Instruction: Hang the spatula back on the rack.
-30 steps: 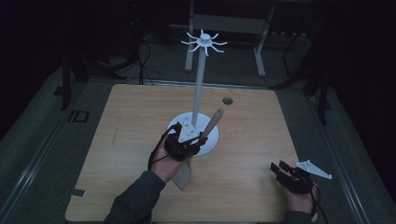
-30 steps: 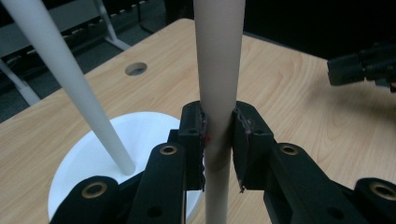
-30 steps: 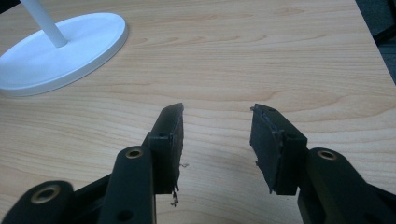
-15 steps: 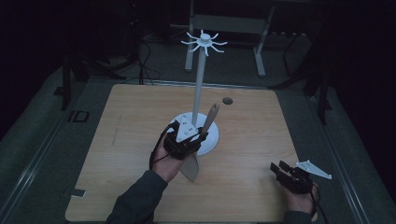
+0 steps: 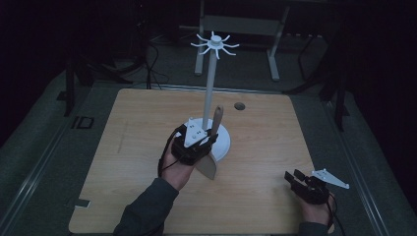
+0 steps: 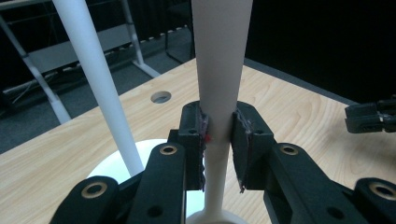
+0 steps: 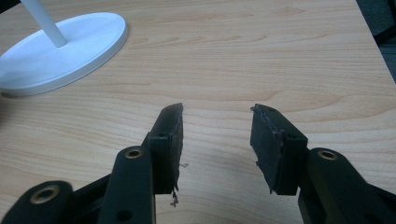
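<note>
The wooden spatula (image 5: pixel 212 142) stands upright, pinched at its handle by the left hand-held gripper (image 5: pixel 196 140); the right hand-held gripper (image 5: pixel 295 178) rests spread on the worktop (image 5: pixel 137 128).

The left gripper (image 6: pixel 218 140) is built of black jaws, each ending in a flat dark pad (image 6: pixel 201 140) with frayed edges, and behind each pad brass-coloured rivets (image 6: pixel 168 150) are set into the black links. A small red mark is seen on one pad's inner face. A grey three-cornered plate (image 5: pixel 195 133) with small holes is carried above the jaws, and a black cable trails behind. The right gripper (image 7: pixel 215 140) is made alike, with a white-grey plate (image 5: pixel 330 178) behind its jaws. A dark grey sleeve (image 5: pixel 145 209) is worn on the left arm.
</note>
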### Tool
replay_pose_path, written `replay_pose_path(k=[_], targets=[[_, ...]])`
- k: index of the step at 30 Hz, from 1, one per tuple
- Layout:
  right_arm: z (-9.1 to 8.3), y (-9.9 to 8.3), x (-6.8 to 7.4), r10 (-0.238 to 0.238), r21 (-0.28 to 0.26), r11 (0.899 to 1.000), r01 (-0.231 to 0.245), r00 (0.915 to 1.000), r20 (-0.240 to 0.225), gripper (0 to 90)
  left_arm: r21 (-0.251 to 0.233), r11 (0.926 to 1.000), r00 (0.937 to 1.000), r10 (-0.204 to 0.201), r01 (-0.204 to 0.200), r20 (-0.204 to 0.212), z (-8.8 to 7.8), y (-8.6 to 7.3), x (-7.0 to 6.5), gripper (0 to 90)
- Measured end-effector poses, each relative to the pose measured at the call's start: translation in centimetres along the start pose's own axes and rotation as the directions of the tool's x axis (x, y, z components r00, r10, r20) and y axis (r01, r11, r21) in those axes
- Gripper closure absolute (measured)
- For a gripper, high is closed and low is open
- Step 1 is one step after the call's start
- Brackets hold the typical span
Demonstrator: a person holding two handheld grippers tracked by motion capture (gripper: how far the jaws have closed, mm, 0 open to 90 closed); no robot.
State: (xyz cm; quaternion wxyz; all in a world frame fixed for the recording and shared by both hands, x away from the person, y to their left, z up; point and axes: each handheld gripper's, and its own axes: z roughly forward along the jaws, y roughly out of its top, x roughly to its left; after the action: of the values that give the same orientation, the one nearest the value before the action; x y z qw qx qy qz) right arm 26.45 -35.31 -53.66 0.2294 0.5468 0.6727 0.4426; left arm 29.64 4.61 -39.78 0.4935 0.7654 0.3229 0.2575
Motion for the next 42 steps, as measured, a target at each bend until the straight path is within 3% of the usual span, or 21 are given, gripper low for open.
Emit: replay_pose_path(k=[18,23,34,42], targets=[[0.1,0.0,0.0,-0.001,0.003,1.000,0.001,1.0000,-0.001,53.7,-0.052,0.9986,0.9988,-0.011,0.008,-0.047,-0.4,1.8,-0.1,75.3],[0.1,0.0,0.0,-0.001,0.002,1.000,0.001,1.0000,-0.001,53.7,-0.063,0.9980,0.9959,-0.015,0.009,-0.090,-0.3,2.5,-0.3,75.2],[0.0,0.0,0.0,0.000,0.001,1.000,0.000,1.0000,-0.001,53.6,-0.086,0.9962,0.9896,-0.024,0.012,-0.142,-0.4,3.7,-0.3,75.2],[0.0,-0.1,0.0,0.000,0.003,1.000,0.000,1.0000,0.000,53.6,-0.100,0.9945,0.9815,-0.048,0.029,-0.186,-0.4,4.4,-0.4,75.2]])
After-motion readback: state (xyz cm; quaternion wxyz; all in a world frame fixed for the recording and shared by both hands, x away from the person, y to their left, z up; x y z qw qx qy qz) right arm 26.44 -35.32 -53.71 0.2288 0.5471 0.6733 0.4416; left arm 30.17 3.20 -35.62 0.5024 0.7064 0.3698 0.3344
